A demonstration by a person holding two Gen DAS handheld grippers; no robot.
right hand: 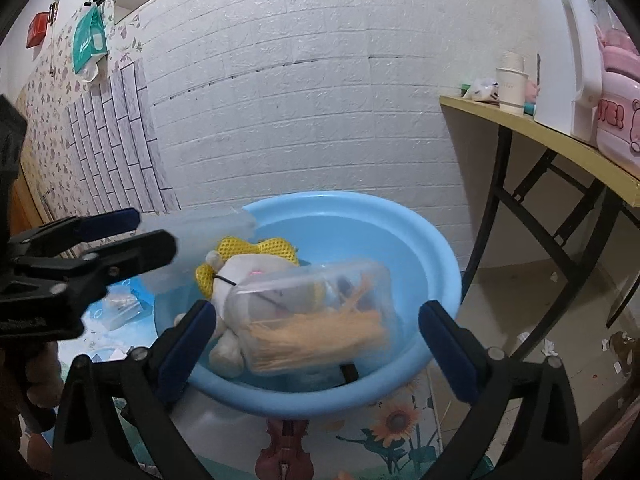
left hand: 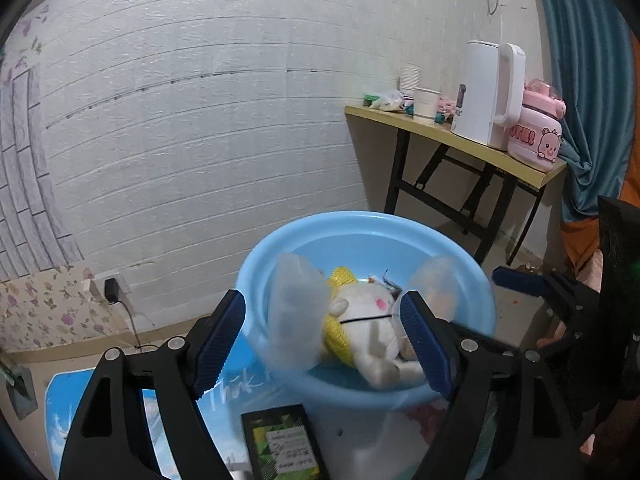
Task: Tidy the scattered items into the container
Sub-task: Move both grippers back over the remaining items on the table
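Left wrist view: I am looking along my left gripper (left hand: 322, 296), and its jaws are standing wide apart. Low on the left a blue mat (left hand: 60, 400) is lying on the floor, and a black packet (left hand: 280, 444) is lying flat just below the basin (left hand: 360, 220). A blurred clear thing (left hand: 296, 312) is showing just ahead of my fingertips, over the basin. I cannot tell what it is, and I am not seeing either pad pressing on it. Behind it a white toy (left hand: 372, 320) with yellow trim is lying on its side inside the basin. Further right, one blue-padded finger of my right gripper (left hand: 516, 278) is reaching in from the edge. Above it a table (left hand: 460, 140) is carrying a white kettle (left hand: 484, 92) and a pink jug (left hand: 536, 136).

In the right wrist view, my left gripper (right hand: 156, 230) is coming in from the left, near the basin (right hand: 420, 220) rim. The toy (right hand: 240, 276) is lying in the basin's left half. My right gripper (right hand: 316, 308) is also gaping wide and gripping nothing. A clear box (right hand: 316, 320) of thin sticks is showing blurred between its fingers, apart from both pads, over the inside of the basin and partly covering the toy.
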